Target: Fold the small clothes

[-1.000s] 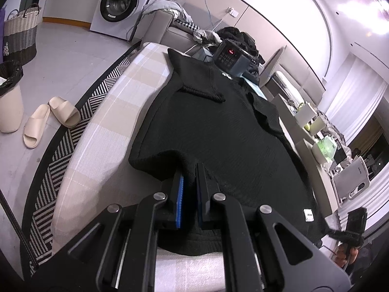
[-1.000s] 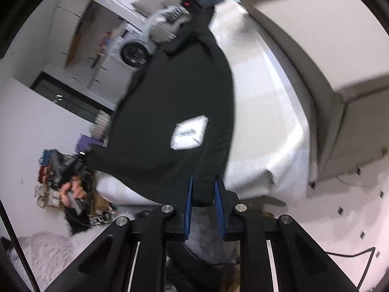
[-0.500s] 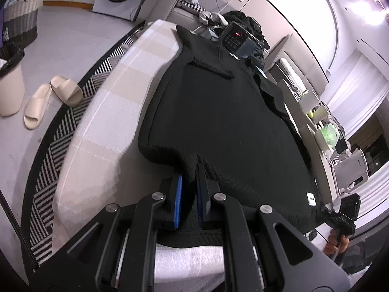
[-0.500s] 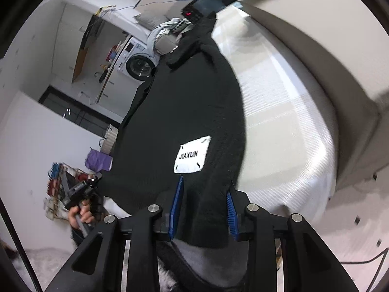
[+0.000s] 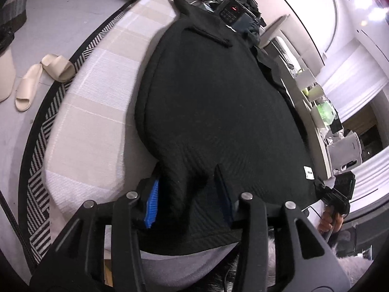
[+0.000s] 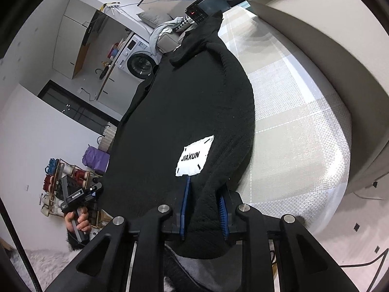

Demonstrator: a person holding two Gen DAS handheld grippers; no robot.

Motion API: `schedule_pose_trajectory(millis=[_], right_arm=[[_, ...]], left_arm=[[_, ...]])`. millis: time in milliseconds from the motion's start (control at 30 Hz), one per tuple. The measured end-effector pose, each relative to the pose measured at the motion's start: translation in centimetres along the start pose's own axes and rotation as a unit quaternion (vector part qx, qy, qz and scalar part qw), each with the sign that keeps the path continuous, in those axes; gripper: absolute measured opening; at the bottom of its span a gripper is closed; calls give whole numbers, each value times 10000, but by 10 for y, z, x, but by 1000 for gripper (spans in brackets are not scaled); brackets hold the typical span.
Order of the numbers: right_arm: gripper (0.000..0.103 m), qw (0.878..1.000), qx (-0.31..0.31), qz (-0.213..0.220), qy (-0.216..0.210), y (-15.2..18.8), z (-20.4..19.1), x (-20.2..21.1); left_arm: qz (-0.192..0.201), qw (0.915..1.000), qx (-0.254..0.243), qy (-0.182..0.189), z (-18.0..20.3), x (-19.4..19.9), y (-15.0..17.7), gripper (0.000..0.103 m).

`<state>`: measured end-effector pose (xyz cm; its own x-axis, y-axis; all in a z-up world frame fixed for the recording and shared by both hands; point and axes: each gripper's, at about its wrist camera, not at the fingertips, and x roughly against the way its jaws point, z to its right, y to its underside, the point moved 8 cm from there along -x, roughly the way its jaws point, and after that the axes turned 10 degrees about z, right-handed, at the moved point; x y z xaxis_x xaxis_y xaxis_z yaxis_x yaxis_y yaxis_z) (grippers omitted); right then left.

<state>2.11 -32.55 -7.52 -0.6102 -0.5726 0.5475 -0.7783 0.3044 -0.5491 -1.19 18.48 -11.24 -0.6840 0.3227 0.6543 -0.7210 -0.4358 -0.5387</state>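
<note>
My left tongs [image 5: 187, 198] stand spread, with a raised ridge of the black knit garment [image 5: 218, 102] lying loosely between the blue pads [image 5: 152, 203]; nothing is pinched there. My right tongs [image 6: 203, 215] are parted too, a fold of the hem sitting between them without being squeezed, just below the white label [image 6: 194, 157] that reads JIAXUN.

The garment lies spread flat along the checked cushion [image 5: 97, 92], its near hem hanging a little over the edge toward me and its far end reaching up close to a dark device with a red display [image 5: 232, 12]. Each tongs sits at one near corner of the hem, well apart from the other.

I judge the knit thick, soft and limp: it will sag and drape the moment it is lifted, and it will not hold a crease unless pressed down. It looks light enough, and the ribbed texture should grip well on the pads. I would take hold at the two hem corners, biting in deep enough to catch both layers, so the edge stays straight when carried toward the far end.

On the floor beside the cushion sit pale slippers [image 5: 41, 77] on the striped rug [image 5: 41, 146].
</note>
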Motion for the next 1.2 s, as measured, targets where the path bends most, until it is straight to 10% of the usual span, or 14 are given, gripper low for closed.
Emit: schedule_pose_trajectory(millis=[367, 433, 567, 933, 1200], right_arm=[[24, 9998, 76, 10, -168, 0, -2, -5], [12, 9997, 234, 94, -45, -1, -3, -6], [5, 9921, 1155, 358, 345, 2, -15, -4], [5, 9709, 1039, 1070, -1874, -5, -73, 60], [5, 9615, 1423, 1456, -1847, -4, -85, 112]], left_arm=[[192, 9994, -288, -75, 20, -19, -9, 36], [135, 9991, -356, -181, 21, -23, -7, 6], [269, 9989, -377, -74, 24, -16, -7, 4], [1192, 9768, -1065, 1423, 94, 75, -16, 4], [1825, 9572, -1215, 1891, 114, 122, -20, 4]])
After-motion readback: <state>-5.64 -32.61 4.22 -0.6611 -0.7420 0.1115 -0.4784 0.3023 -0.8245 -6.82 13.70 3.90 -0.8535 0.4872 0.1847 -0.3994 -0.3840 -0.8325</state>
